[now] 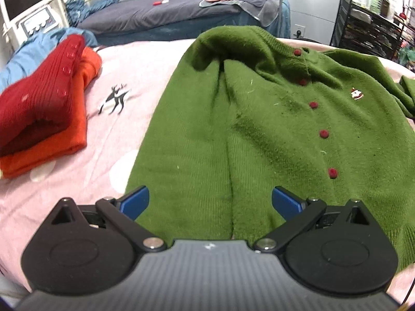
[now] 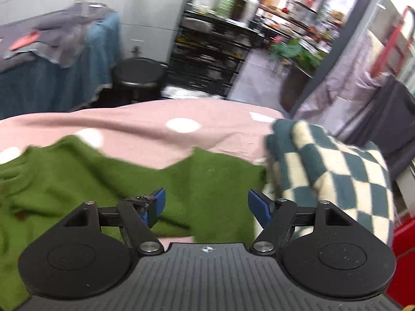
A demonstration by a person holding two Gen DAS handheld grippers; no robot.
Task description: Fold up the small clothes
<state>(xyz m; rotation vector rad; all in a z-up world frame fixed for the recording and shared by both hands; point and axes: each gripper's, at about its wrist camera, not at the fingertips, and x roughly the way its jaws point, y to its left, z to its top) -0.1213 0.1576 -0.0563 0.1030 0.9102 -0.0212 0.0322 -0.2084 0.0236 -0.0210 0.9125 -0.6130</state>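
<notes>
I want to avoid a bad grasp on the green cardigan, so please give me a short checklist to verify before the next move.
1. Left gripper open and empty: ok, jaws wide apart above the green cardigan.
2. Right gripper open and empty: ok, hovering over the cardigan's right part.
3. Cardigan lying flat: not ok, the far left shoulder is bunched and the body has creases.
4. Buttons closed: ok for the five red buttons that show.
5. Folded red and orange pile apart from the cardigan: ok, pink blanket shows between them.
6. Checkered garment clear of the right sleeve: cannot tell, the view is blurred.
</notes>
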